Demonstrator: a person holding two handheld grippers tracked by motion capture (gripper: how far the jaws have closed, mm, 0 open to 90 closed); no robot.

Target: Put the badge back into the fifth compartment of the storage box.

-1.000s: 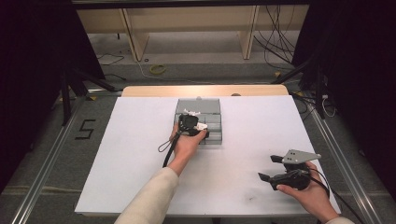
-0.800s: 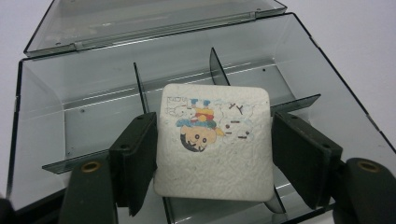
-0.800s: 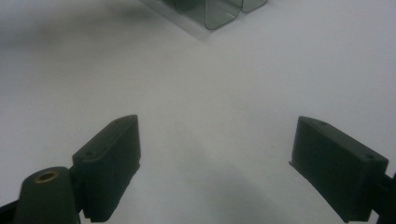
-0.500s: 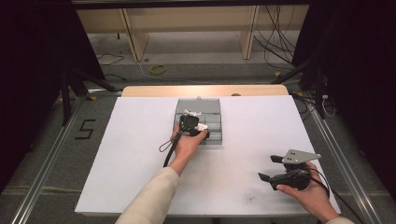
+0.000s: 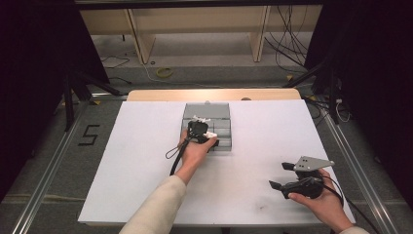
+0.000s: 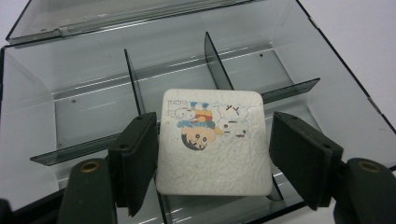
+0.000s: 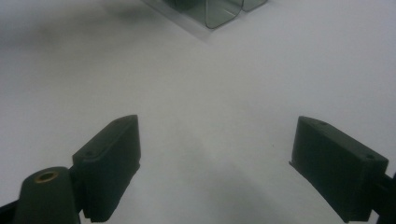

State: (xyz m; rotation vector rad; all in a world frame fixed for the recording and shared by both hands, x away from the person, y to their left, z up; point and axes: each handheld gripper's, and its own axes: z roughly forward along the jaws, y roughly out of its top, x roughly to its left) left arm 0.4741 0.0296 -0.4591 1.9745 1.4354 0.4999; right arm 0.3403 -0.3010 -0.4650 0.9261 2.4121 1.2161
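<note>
A clear grey compartment box [image 5: 220,114] [image 6: 74,107] lies open in the middle of the white table, its lid folded back. Over its near compartments my left gripper [image 5: 198,127] [image 6: 214,140] holds a white square tile [image 6: 215,158] printed with a cartoon picture. Both jaws press the tile's side edges, and it hangs above the dividers [image 6: 212,60]. At the near right of the table my right gripper [image 5: 278,176] [image 7: 215,163] stands open, low over bare table, nothing between its fingers [image 7: 112,158].
The white tabletop [image 5: 136,165] spreads wide around the box. One corner of the box [image 7: 219,14] is visible at the top of the right gripper view. A cable [image 5: 173,155] trails from the left gripper. Beyond the table are wooden shelf legs [image 5: 134,29] and floor cables.
</note>
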